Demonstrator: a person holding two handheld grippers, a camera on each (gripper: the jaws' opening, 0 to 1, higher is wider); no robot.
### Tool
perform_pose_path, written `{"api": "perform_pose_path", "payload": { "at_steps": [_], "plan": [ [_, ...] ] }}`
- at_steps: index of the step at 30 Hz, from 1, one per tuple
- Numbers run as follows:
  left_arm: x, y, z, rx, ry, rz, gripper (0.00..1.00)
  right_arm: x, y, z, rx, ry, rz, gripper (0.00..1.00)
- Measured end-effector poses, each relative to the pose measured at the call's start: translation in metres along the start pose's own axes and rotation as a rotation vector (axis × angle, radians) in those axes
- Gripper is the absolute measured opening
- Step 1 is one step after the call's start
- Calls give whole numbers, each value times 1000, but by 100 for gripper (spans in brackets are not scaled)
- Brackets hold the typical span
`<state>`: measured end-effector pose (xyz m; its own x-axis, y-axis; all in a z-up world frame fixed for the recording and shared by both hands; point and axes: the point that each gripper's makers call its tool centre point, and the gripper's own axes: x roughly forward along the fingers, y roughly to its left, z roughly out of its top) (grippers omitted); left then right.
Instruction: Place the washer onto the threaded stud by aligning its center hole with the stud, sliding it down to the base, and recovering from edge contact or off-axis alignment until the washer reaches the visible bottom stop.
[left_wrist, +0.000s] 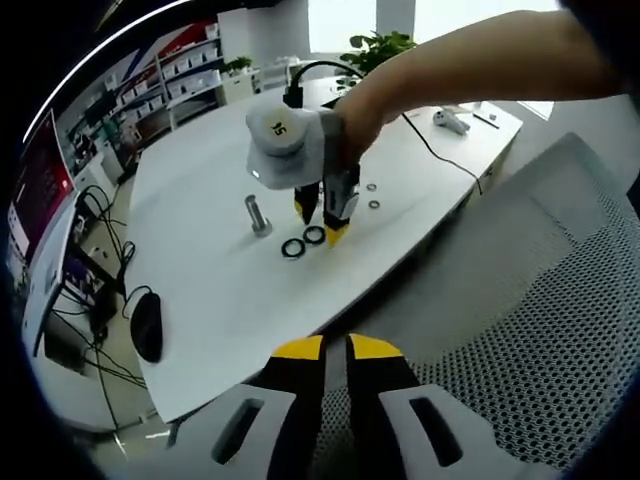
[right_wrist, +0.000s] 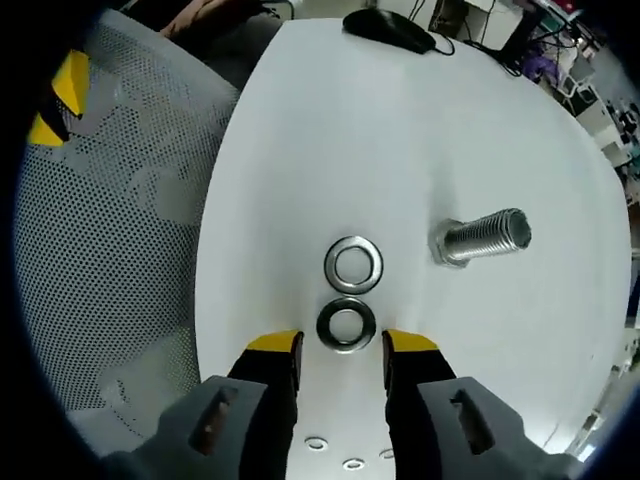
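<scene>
Two washers (left_wrist: 303, 241) lay side by side on the white table (left_wrist: 220, 290) in the left gripper view, at the tips of the right gripper (left_wrist: 322, 218), which a person's hand (left_wrist: 362, 110) held pointing down. Threaded stud (left_wrist: 257, 215) stood just left of them. Left gripper (left_wrist: 336, 348) sat near, off the table edge, jaws nearly together, empty. Mouse (left_wrist: 146, 325) lay left.

Right gripper view: right gripper (right_wrist: 342, 346) jaws apart, straddling the dark washer (right_wrist: 346, 325); silver washer (right_wrist: 353, 264) just beyond, threaded stud (right_wrist: 480, 238) to the right, mesh chair (right_wrist: 120, 230) left.
</scene>
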<state>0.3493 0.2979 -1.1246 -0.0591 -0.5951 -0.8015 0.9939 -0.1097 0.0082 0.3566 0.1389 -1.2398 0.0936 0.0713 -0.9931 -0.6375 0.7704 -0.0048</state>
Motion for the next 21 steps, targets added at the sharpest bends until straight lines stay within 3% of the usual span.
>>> {"api": "perform_pose_path", "payload": {
  "at_steps": [5, 12, 21],
  "plan": [
    [0, 0, 0, 3, -1, -2, 6, 0, -4, 1, 20, 29, 2, 34],
    [0, 0, 0, 3, -3, 0, 6, 0, -5, 1, 54, 6, -2, 32],
    [-1, 1, 0, 2, -4, 6, 7, 1, -6, 1, 31, -8, -9, 30]
  ]
}}
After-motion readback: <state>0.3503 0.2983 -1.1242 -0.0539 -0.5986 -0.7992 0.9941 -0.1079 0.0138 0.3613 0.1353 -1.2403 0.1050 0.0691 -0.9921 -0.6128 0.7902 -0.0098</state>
